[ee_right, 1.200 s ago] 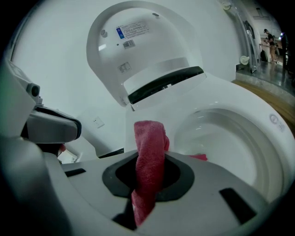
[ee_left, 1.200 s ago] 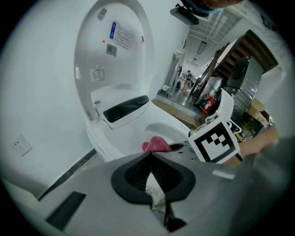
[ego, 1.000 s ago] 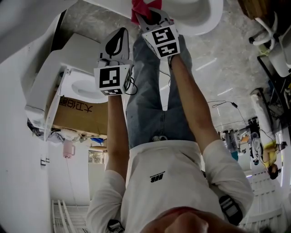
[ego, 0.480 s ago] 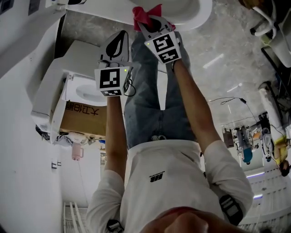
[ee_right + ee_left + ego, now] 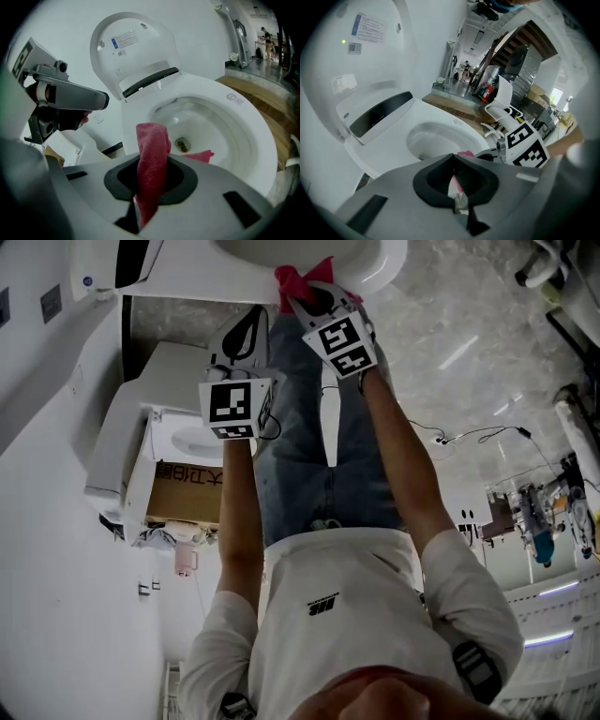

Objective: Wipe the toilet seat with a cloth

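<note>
A white toilet stands open, its lid (image 5: pixel 136 47) raised and its seat (image 5: pixel 243 126) ringing the bowl. In the head view the seat (image 5: pixel 375 263) lies at the top edge. My right gripper (image 5: pixel 307 292) is shut on a red cloth (image 5: pixel 152 159), which hangs from the jaws just over the seat's near rim. The cloth (image 5: pixel 298 277) touches or nearly touches that rim. My left gripper (image 5: pixel 251 320) hovers to the left, short of the toilet, shut with nothing held. From the left gripper view (image 5: pixel 454 187) a sliver of the cloth (image 5: pixel 465 153) shows past the closed jaws.
A second white fixture (image 5: pixel 122 418) stands at the left over a cardboard box (image 5: pixel 183 488), with a pink cup (image 5: pixel 187 559) below it. Cables (image 5: pixel 469 437) trail over the grey marble floor at the right. The person's jeans-clad legs (image 5: pixel 309 456) are below the grippers.
The head view has tipped so more of the toilet and its lid show at the top. Both grippers have kept their places in front of the seat, the cloth still held.
</note>
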`<state>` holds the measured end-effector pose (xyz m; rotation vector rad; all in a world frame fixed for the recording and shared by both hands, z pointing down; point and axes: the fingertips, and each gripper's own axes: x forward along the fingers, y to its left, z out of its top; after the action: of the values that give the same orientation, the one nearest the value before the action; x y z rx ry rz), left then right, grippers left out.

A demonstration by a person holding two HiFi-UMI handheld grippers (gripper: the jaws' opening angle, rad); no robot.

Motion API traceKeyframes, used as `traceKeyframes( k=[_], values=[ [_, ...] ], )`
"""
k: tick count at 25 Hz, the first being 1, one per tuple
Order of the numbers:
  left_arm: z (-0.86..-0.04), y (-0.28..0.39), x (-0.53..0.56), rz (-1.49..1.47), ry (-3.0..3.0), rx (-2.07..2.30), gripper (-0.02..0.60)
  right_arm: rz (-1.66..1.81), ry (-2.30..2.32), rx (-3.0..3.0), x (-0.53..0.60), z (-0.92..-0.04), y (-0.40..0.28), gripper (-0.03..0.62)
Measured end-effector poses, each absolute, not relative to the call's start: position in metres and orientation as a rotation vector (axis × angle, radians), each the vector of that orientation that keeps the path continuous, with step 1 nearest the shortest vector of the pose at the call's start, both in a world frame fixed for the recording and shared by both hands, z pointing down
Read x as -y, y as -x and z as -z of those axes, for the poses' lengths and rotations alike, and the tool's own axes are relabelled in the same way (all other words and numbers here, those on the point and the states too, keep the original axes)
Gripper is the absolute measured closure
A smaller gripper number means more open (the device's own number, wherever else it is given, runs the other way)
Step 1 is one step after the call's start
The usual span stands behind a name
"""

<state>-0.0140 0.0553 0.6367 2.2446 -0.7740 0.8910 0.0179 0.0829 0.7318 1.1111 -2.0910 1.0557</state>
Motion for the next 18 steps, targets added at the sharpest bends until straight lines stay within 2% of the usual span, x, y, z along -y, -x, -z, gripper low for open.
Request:
traceKeyframes(
  k=[18],
  values=[
    [-0.644, -0.039, -0.062, -0.958, -2.314, 0.577, 0.571, -1.117, -1.271, 1.986, -0.111, -0.735, -0.084, 0.546]
  ],
)
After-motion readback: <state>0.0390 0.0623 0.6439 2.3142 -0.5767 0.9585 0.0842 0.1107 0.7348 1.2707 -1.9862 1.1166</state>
